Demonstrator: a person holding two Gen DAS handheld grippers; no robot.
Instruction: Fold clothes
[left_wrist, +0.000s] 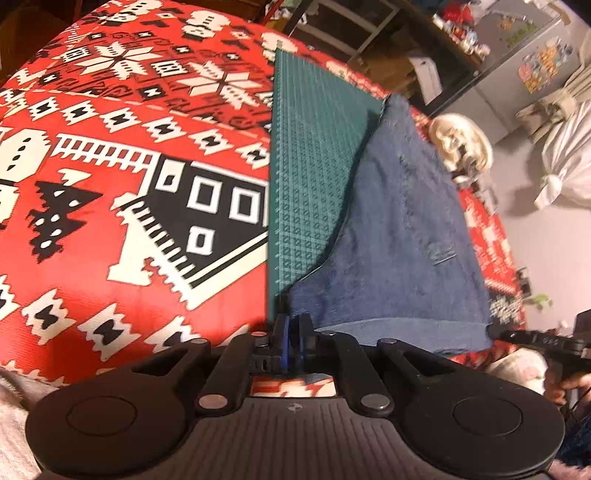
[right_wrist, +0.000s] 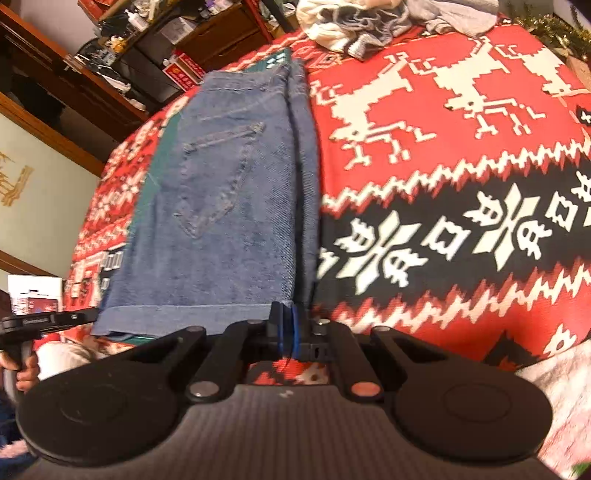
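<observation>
Blue denim shorts (left_wrist: 399, 229) lie folded in half on a green cutting mat (left_wrist: 310, 155) over a red patterned blanket (left_wrist: 110, 147). In the right wrist view the denim shorts (right_wrist: 229, 206) show a back pocket facing up, with the doubled edge along their right side. My left gripper (left_wrist: 293, 325) is shut on the near left corner of the hem. At the near right hem corner, my right gripper (right_wrist: 290, 323) is shut on the cloth. Each gripper also shows in the other's view: the right gripper (left_wrist: 535, 339) and the left gripper (right_wrist: 48, 319), both held in a hand.
A heap of other clothes (right_wrist: 354, 22) lies at the far end of the blanket (right_wrist: 461, 147). Shelves and boxes (right_wrist: 166, 48) stand beyond the bed. A white figurine (left_wrist: 461, 144) and a white bundle (left_wrist: 569, 158) are off to the right.
</observation>
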